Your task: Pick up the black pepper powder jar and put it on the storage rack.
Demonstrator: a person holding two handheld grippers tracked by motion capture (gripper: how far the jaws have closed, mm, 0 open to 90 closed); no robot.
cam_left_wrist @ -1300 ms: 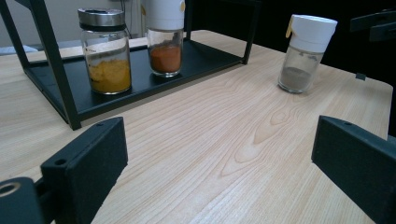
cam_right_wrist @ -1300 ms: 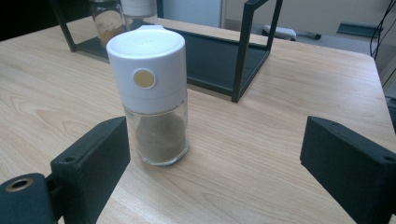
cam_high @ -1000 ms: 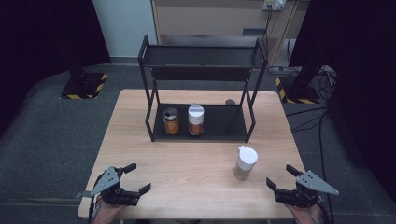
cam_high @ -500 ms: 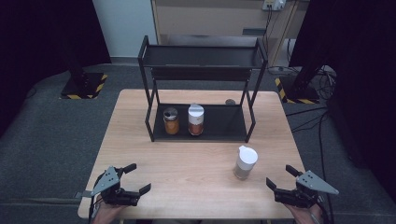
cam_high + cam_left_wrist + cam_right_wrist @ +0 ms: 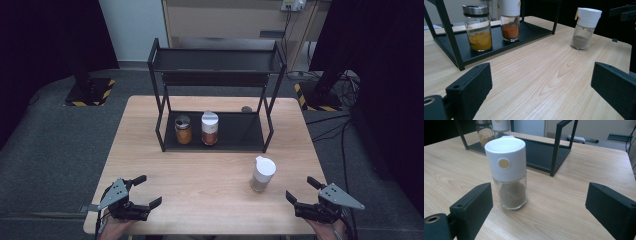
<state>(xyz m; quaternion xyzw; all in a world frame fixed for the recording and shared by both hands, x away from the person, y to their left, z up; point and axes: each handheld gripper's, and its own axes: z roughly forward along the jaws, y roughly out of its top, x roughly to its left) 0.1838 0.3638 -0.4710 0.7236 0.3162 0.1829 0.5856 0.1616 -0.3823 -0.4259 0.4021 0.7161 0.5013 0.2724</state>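
Observation:
A white-capped glass shaker [image 5: 262, 173] of grey-brown powder stands upright on the wooden table [image 5: 210, 195], right of centre. My right gripper [image 5: 301, 190] hovers open just right of it near the front edge; in the right gripper view the shaker [image 5: 508, 171] stands a little ahead of the left jaw, apart from it. My left gripper [image 5: 147, 191] is open at the front left corner, with nothing between its jaws. On the black rack's lower shelf [image 5: 240, 134] stand a metal-lidded jar of yellow-orange powder [image 5: 183, 129] and a white-capped jar of red-orange powder [image 5: 209, 128].
The two-tier black metal rack [image 5: 215, 60] takes up the back half of the table, its upper shelf bare. A small dark object [image 5: 246, 108] lies behind the rack. Dark carpet floor surrounds the table, with cables at the right.

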